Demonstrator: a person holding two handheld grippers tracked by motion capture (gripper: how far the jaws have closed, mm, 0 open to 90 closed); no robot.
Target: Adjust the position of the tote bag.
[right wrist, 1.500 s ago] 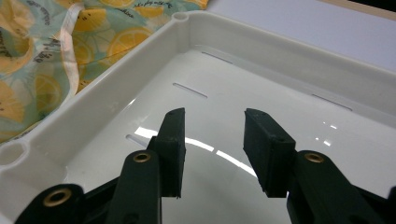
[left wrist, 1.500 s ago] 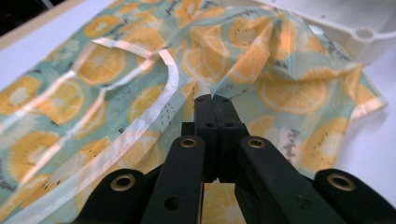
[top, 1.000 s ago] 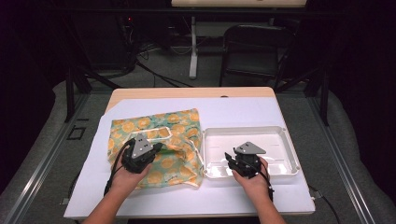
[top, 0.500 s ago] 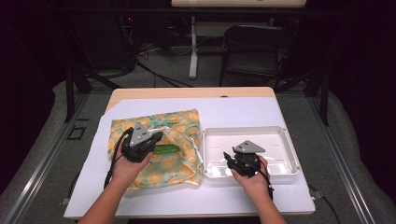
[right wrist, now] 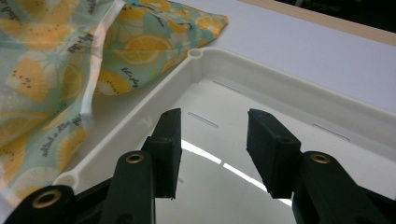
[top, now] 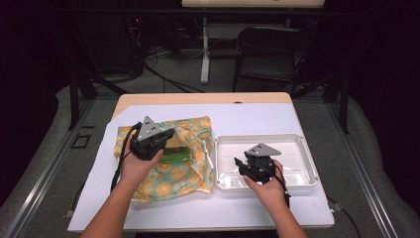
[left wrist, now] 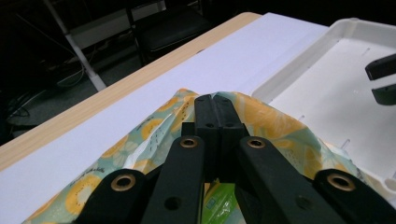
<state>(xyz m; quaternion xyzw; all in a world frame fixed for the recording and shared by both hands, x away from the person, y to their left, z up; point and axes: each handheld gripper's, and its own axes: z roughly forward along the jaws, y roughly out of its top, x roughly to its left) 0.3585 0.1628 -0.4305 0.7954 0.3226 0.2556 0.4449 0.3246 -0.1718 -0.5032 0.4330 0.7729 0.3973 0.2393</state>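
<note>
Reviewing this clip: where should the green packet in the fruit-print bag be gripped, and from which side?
Probably its exposed end, reached through the bag's opening from the tray side. The green packet lies flat and partly under cloth, so only that end offers an edge for jaws to close over. The left gripper is shut on the bag's upper layer, holding the mouth up; the right gripper, open over the tray, is free.

The bag (top: 173, 163) lay under the left gripper (top: 166, 140) (tray (top: 302, 148) under the right gripper (top: 240, 166), beside it).
</note>
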